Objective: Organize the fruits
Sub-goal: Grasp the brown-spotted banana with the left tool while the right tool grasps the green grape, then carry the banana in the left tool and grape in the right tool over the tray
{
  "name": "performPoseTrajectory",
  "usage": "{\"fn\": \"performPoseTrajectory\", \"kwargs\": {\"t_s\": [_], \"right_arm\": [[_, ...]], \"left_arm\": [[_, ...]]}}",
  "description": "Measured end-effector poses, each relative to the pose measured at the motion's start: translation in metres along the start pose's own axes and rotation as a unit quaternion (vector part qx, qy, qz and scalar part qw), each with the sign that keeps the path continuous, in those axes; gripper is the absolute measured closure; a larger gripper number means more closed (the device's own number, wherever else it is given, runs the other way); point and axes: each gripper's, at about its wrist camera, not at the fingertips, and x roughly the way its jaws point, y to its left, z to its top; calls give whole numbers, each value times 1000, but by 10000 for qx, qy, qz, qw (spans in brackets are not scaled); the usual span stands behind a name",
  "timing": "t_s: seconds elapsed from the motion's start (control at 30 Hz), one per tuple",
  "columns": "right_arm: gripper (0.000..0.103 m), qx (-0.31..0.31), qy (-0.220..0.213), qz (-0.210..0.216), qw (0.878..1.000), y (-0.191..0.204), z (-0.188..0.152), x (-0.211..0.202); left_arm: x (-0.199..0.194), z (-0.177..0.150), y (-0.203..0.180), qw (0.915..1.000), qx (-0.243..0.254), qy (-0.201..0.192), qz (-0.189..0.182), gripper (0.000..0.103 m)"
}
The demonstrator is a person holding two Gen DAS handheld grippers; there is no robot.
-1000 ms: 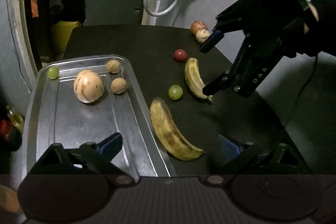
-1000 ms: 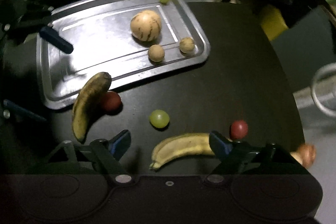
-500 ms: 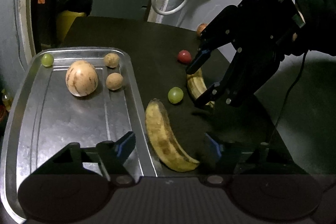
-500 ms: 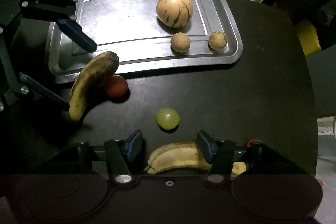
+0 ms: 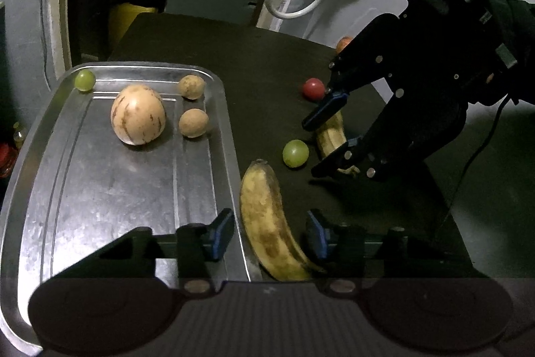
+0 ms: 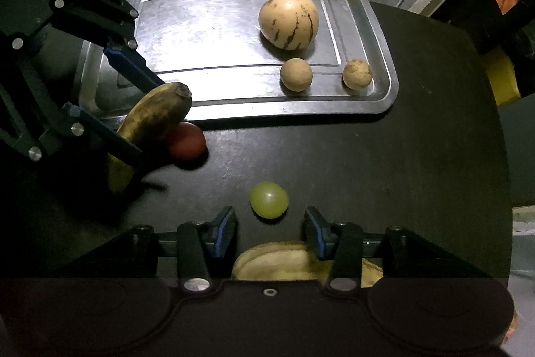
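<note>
Left wrist view: left gripper (image 5: pixel 269 236) straddles the spotted banana (image 5: pixel 267 223) lying just beside the tray (image 5: pixel 230 136) rim; jaws have just been closing, pads not yet touching. Judged step: grasping. Next: finish closing, lift over the rim; bare tray floor near.

Right wrist view: right gripper (image 6: pixel 270 231) also closing, over the pale banana (image 6: pixel 284 263), no contact visible. Green grape (image 6: pixel 269 199) just beyond the tips.

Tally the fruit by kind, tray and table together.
Bananas: 2
Green grapes: 2
Striped melon: 1
Small brown round fruits: 2
Small red round fruits: 2
Orange fruit, mostly hidden: 1
Total: 10
</note>
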Motion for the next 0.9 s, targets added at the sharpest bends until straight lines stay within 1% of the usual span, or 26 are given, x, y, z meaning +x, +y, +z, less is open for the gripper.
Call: {"fn": "performPoseTrajectory", "kwargs": {"t_s": [0.07, 0.17, 0.33, 0.47, 0.57, 0.77, 0.83, 0.9], "right_arm": [[56, -29, -11, 22, 10000, -1, 1, 2], [57, -38, -44, 62, 10000, -3, 2, 4], [59, -50, -80, 147, 9998, -3, 4, 9], [60, -40, -80, 131, 9999, -2, 5, 13], [66, -10, -65, 188, 9998, -2, 4, 17], [71, 181, -180, 245, 9994, -6, 2, 16], [75, 273, -221, 217, 9991, -7, 1, 15], [75, 388, -266, 204, 9987, -8, -1, 14]], "left_arm": [[1, 0, 0, 10000, -22, 13, 18, 58], [4, 0, 0, 9999, -77, 60, 48, 63], [4, 0, 0, 9999, -119, 68, 54, 65], [3, 1, 0, 9998, -168, 93, 68, 66], [4, 3, 0, 9997, -219, 117, 86, 67], [4, 5, -3, 9997, -204, 126, 74, 70], [4, 6, -2, 9995, -280, 131, 28, 71], [3, 7, 0, 9990, -421, 155, -22, 71]]}}
